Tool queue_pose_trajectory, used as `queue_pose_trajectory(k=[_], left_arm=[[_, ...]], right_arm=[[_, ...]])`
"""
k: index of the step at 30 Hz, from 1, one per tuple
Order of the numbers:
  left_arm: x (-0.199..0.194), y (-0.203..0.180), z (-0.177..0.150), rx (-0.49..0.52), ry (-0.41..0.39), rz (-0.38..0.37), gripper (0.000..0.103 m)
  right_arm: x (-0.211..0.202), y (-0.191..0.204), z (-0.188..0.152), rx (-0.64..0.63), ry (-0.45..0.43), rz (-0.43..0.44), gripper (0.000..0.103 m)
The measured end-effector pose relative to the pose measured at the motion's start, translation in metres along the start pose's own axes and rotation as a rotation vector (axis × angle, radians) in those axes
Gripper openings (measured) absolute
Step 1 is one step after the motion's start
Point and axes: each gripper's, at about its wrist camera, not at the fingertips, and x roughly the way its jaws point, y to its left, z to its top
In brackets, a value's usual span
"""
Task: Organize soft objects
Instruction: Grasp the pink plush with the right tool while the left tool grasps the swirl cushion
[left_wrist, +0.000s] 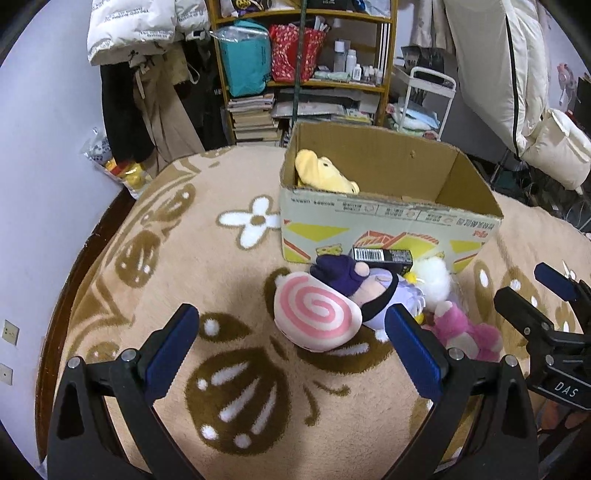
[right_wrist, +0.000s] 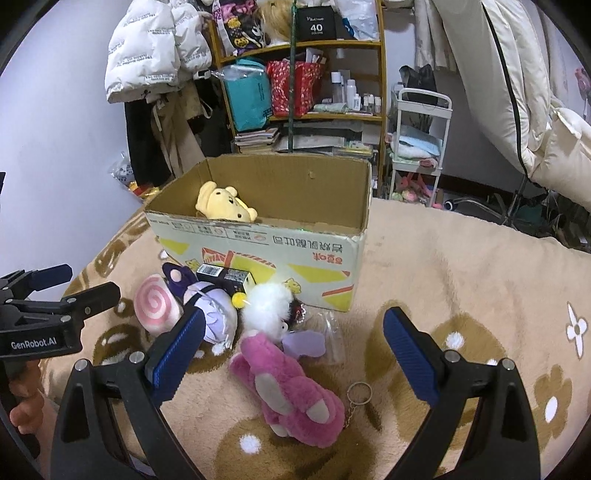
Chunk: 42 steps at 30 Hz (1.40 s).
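An open cardboard box (left_wrist: 388, 225) (right_wrist: 266, 243) stands on the patterned blanket with a yellow bear plush (left_wrist: 325, 173) (right_wrist: 225, 203) inside. In front of it lies a heap: a pink-swirl plush (left_wrist: 317, 314) (right_wrist: 155, 304), a purple doll (left_wrist: 373, 291) (right_wrist: 214, 310), a white fluffy toy (left_wrist: 434, 277) (right_wrist: 267, 306), a small black carton (left_wrist: 382, 255) (right_wrist: 225, 276) and a pink plush with a keyring (left_wrist: 465, 332) (right_wrist: 291, 384). My left gripper (left_wrist: 291, 347) hangs open just before the swirl plush. My right gripper (right_wrist: 295, 350) is open around the pink plush.
A cluttered wooden shelf (left_wrist: 306, 62) (right_wrist: 306, 85) stands behind the box, with hanging coats (left_wrist: 147, 92) left and a white trolley (right_wrist: 419, 140) right. A clear plastic bag (right_wrist: 330, 332) lies by the heap. The blanket (right_wrist: 461, 277) spreads wide to the right.
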Motion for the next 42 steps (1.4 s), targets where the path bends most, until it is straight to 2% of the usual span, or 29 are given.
queue_pose_trajectory(k=[16, 24, 31, 34, 37, 38, 40, 42], left_arm=[[0.049, -0.007, 0.001, -0.019, 0.162, -0.028, 0.099], [0.078, -0.012, 0.004, -0.020, 0.230, -0.022, 0.099], [0.095, -0.012, 0.003, -0.006, 0.245, -0.015, 0.099], [0.098, -0.007, 0.004, -0.042, 0.247, -0.043, 0.100], [0.103, 0.001, 0.003, -0.096, 0.254, -0.077, 0.099], [0.105, 0.004, 0.003, -0.105, 0.256, -0.083, 0.098], [0.107, 0.008, 0.003, -0.133, 0.262, -0.112, 0.091], [0.108, 0.011, 0.002, -0.162, 0.273, -0.159, 0.078]], right_arm=[[0.042, 0.007, -0.011, -0.022, 0.157, -0.016, 0.101], [0.074, 0.010, -0.022, -0.032, 0.279, -0.030, 0.101], [0.092, 0.011, -0.029, -0.025, 0.339, -0.030, 0.096], [0.095, 0.012, -0.029, -0.021, 0.346, -0.026, 0.096], [0.096, 0.014, -0.030, -0.010, 0.356, -0.003, 0.088], [0.096, 0.014, -0.030, -0.007, 0.355, 0.003, 0.082], [0.097, 0.018, -0.030, -0.012, 0.358, 0.028, 0.072], [0.096, 0.023, -0.030, -0.019, 0.357, 0.051, 0.055]])
